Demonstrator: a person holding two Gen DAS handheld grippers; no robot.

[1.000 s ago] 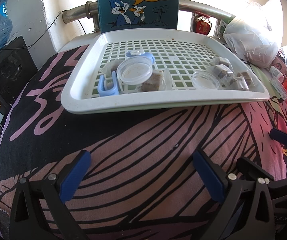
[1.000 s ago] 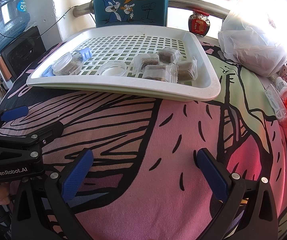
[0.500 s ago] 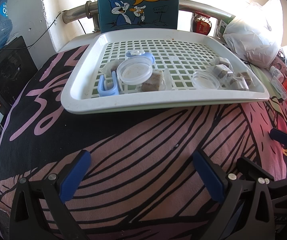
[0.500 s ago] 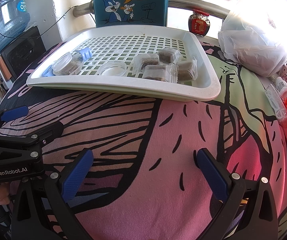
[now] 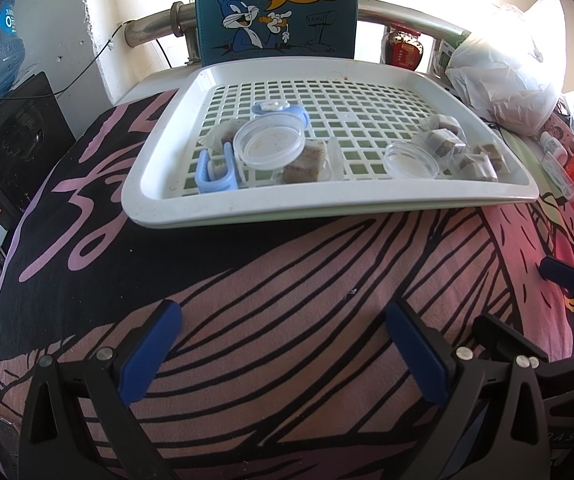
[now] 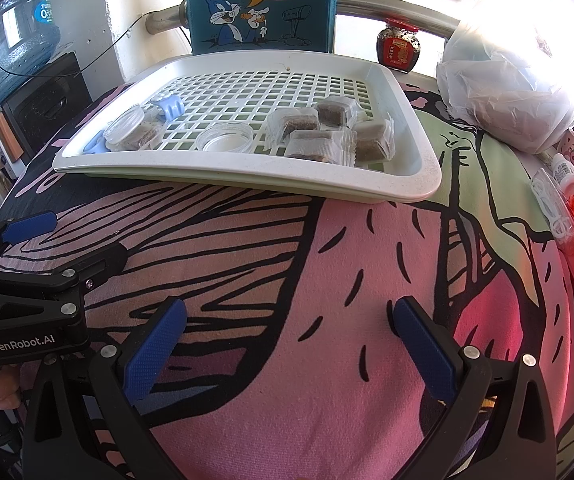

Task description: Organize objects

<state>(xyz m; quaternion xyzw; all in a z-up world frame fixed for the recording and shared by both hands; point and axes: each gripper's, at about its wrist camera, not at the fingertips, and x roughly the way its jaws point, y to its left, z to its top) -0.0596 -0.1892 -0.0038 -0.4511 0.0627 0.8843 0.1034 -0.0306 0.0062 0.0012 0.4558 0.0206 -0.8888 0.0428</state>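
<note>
Cloth [image 5: 287,280] with pink and black drawing lies under both your grippers. Your left gripper [image 5: 283,344] is spread wide and holds nothing; your right gripper [image 6: 289,340] is wide too, also with nothing in it. The right view shows the left gripper from the side, low at the left edge; the left view shows only one blue pad of the right one, at the far right.

Further away the white tray [image 5: 327,204] rests on the cloth. In it, at the left, a round tub [image 5: 269,142] leans on a wrapped cake [image 5: 307,162], with a blue clip [image 5: 213,170] just beside. A loose lid [image 6: 226,137] lies in the middle. Only the right view shows well the four wrapped cakes [image 6: 327,136] at the right end. Behind the tray stands a rabbit box [image 6: 259,4].
</note>
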